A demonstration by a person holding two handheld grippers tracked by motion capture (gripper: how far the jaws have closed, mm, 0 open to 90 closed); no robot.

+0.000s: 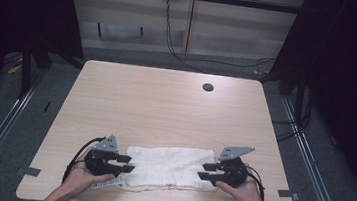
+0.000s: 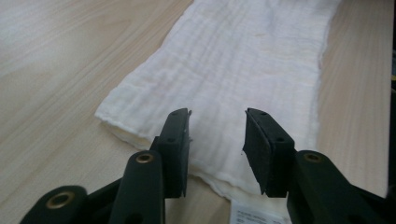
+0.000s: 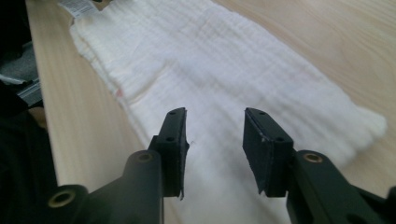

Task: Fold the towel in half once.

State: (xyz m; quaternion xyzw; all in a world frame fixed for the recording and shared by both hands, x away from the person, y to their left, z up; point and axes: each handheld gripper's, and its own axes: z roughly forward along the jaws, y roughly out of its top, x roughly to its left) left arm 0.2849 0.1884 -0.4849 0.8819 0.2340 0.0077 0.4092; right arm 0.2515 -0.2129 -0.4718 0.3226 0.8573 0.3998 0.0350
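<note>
Left claw (image 2: pixel 217 140), right claw (image 3: pixel 215 140) agape over folded towel (image 1: pixel 168 167).

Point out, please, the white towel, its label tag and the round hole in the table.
white towel (image 1: pixel 169 167), high view, middle of the cloth.
label tag (image 1: pixel 105 184), high view, centre of the tag.
round hole (image 1: pixel 208 87), high view, its dark centre.
</note>
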